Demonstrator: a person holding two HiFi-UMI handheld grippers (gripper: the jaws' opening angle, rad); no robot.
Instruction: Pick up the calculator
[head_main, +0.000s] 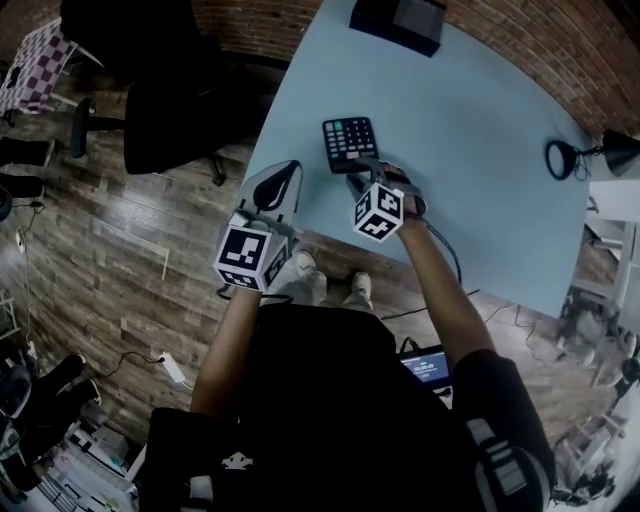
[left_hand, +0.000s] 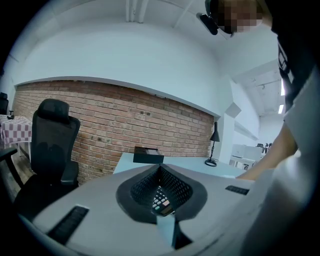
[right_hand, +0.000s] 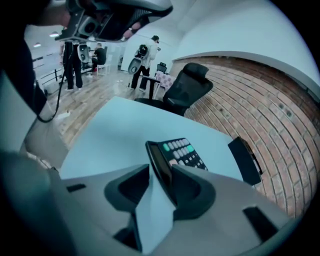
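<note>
A black calculator (head_main: 350, 143) with grey and green keys lies flat on the light blue table (head_main: 480, 150). My right gripper (head_main: 364, 180) is at the calculator's near end and points steeply down. In the right gripper view its jaws stand open around the near edge of the calculator (right_hand: 182, 152); bare table shows between that edge and the left jaw. My left gripper (head_main: 288, 172) hovers at the table's left edge, its tips together and empty. The left gripper view shows the calculator (left_hand: 161, 202) through the hollow between its jaws.
A black box (head_main: 397, 22) sits at the table's far edge. A black desk lamp (head_main: 580, 155) stands at the right. An office chair (head_main: 165, 100) is on the wooden floor to the left. A lit screen (head_main: 428, 365) is below the table.
</note>
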